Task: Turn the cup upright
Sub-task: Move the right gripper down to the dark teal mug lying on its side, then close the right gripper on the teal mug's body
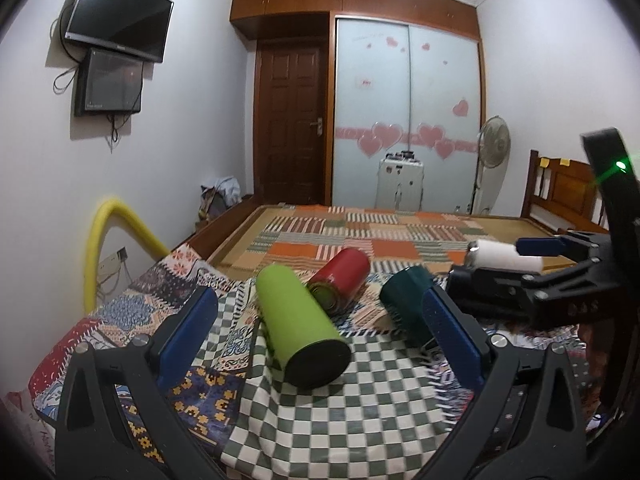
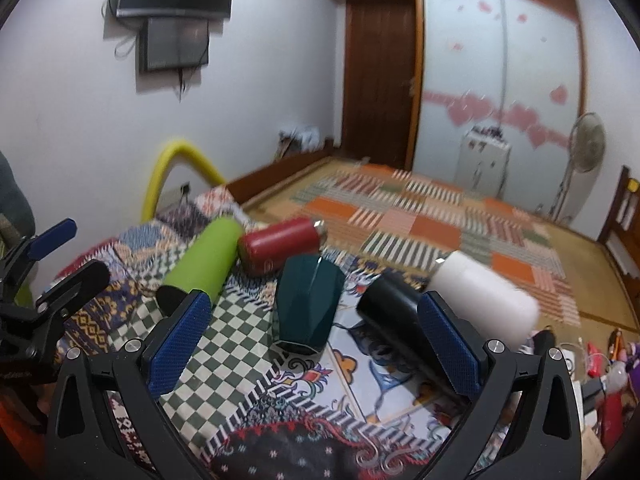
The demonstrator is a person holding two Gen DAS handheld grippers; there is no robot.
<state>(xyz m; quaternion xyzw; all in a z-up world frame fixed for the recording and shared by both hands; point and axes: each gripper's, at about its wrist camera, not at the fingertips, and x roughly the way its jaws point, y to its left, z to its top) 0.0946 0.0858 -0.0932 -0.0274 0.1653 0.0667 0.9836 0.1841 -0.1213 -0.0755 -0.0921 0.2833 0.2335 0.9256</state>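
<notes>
— Where the patchwork cloths [image 2: 240, 360] cover the bed [image 1: 280, 220], what lies on them?

— Five cups on their sides: green cup [image 1: 298, 326], red cup [image 1: 340, 280], teal cup [image 2: 306, 306], black cup [image 2: 394, 312], white cup [image 2: 484, 296]. Wardrobe [image 1: 408, 92] and television [image 1: 120, 12] stand behind.

— And the grippers?

— Left gripper [image 1: 320, 340] gapes around the green cup; right gripper [image 2: 316, 344] gapes, holding nothing.

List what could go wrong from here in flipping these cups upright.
1. The lime green cylindrical cup lies on rumpled patterned cloth; stood up, it may tip.
2. It touches the red cylindrical cup, so lifting could roll that one.
3. The open right gripper has the dark teal faceted cup and black cup close together; its fingers might nudge both.
</notes>
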